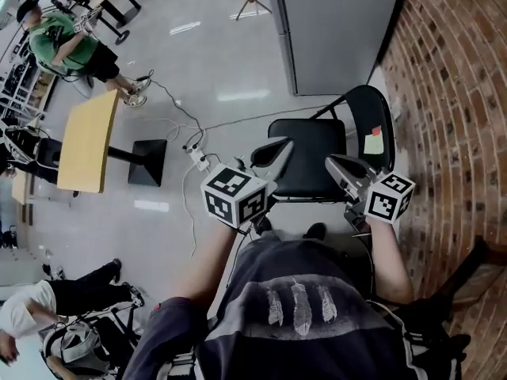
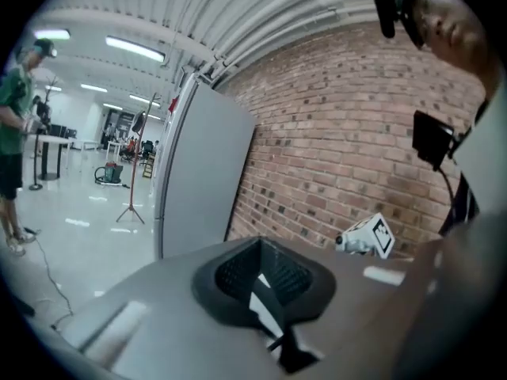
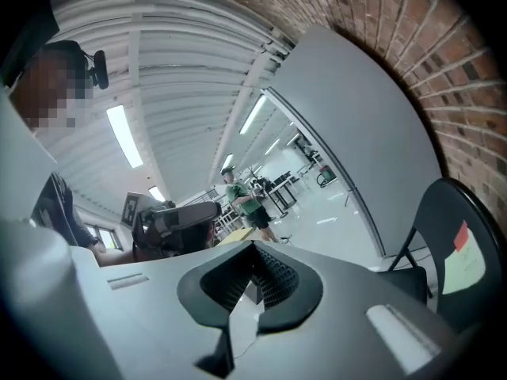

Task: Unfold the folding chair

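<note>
The black folding chair (image 1: pixel 310 165) stands opened out by the brick wall, seat flat and its rounded backrest (image 1: pixel 368 121) upright with a green and red sticky note on it. My left gripper (image 1: pixel 277 146) is held above the seat's near left corner, shut and empty. To its right, my right gripper (image 1: pixel 339 165) hangs over the seat's near right side, also shut with nothing in it. In the right gripper view the chair (image 3: pixel 455 244) shows at the lower right and the jaws (image 3: pixel 253 279) are closed. The left gripper (image 2: pixel 265 287) points at the brick wall, jaws closed.
A grey cabinet (image 1: pixel 337 22) stands behind the chair, and a brick wall (image 1: pixel 451 93) runs along the right. A yellow table (image 1: pixel 87 141) with a black base (image 1: pixel 148 162) is at the left, with a power strip and cables (image 1: pixel 198 158) on the floor. A person in green (image 1: pixel 71 46) stands far left.
</note>
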The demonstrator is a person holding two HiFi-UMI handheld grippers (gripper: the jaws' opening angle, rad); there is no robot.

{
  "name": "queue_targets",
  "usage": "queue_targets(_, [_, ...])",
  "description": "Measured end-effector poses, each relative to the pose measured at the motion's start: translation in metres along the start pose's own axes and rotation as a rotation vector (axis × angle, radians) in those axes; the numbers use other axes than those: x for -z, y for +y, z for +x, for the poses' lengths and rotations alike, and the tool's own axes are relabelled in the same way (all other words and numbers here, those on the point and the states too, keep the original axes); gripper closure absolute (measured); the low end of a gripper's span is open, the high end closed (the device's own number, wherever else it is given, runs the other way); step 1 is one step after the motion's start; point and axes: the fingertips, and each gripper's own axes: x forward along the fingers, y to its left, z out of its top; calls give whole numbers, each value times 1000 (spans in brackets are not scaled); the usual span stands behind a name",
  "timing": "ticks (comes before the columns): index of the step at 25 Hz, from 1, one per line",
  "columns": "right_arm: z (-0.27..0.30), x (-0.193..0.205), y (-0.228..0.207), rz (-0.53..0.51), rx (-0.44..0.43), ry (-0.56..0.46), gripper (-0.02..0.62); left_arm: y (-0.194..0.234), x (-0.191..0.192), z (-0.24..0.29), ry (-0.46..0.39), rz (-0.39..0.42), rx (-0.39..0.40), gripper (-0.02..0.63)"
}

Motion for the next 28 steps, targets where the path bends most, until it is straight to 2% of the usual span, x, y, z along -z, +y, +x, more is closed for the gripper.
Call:
queue_targets(3, [25,4,11,-65,-69,25,594,11,1,-20,-74,-61,9,606])
queue_targets(7, [41,-21,44,-111,-112,39,594,20,-28,-53,-171,36,-84,606])
queue_targets(10, [62,-37,75,-130,-122,39,594,28,-51,-79,-222,67,-93,606])
queue_targets(14, [105,-39,103,-189,-146,73,594,54,-58,-103,-227,70,-91,606])
queue_targets(23, [200,-28,157,-277,-192,148,594,133,-43,-158,-224,50,-107,606])
queue_targets(28, [243,-26,175,-343,-190,176,594,169,-43,-185,-240,30,-128,606])
